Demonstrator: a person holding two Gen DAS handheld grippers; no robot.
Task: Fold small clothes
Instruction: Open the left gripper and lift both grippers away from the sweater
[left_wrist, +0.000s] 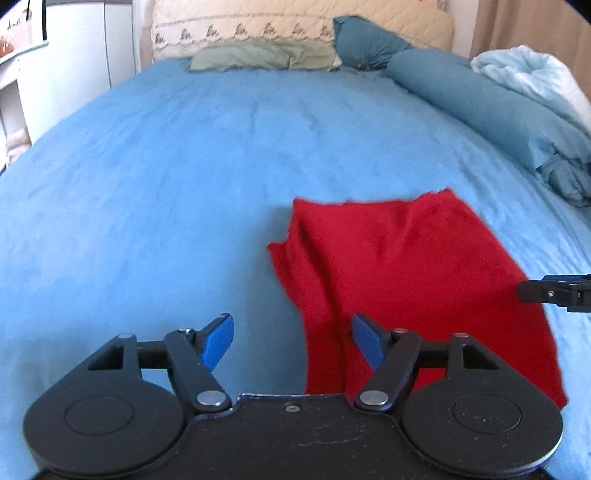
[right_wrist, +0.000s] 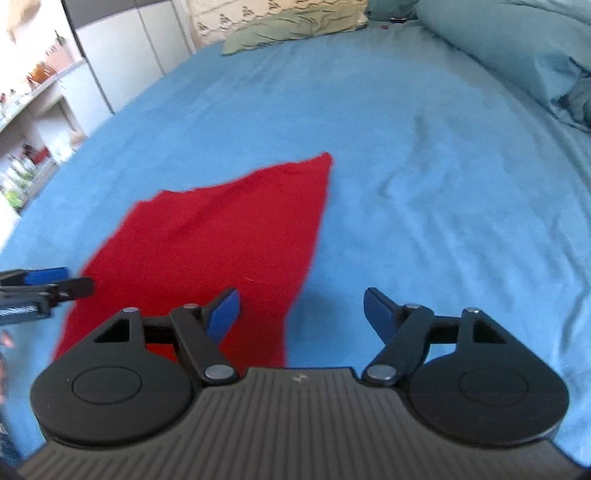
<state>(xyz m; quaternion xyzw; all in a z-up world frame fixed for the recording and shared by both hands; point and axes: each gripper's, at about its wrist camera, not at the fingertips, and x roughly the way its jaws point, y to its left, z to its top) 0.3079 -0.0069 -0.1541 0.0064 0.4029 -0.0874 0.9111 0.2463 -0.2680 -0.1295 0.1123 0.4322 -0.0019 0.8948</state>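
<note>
A small red garment lies spread on the blue bedsheet, with a wrinkled, partly turned-over left edge. My left gripper is open and empty, hovering over the garment's near left edge. My right gripper is open and empty over the garment's near right edge. The right gripper's tip shows at the right edge of the left wrist view. The left gripper's tip shows at the left edge of the right wrist view.
Pillows, a green one and a teal one, lie at the head of the bed. A rolled teal duvet and a pale blue blanket run along the right side. A white wardrobe and shelves stand left of the bed.
</note>
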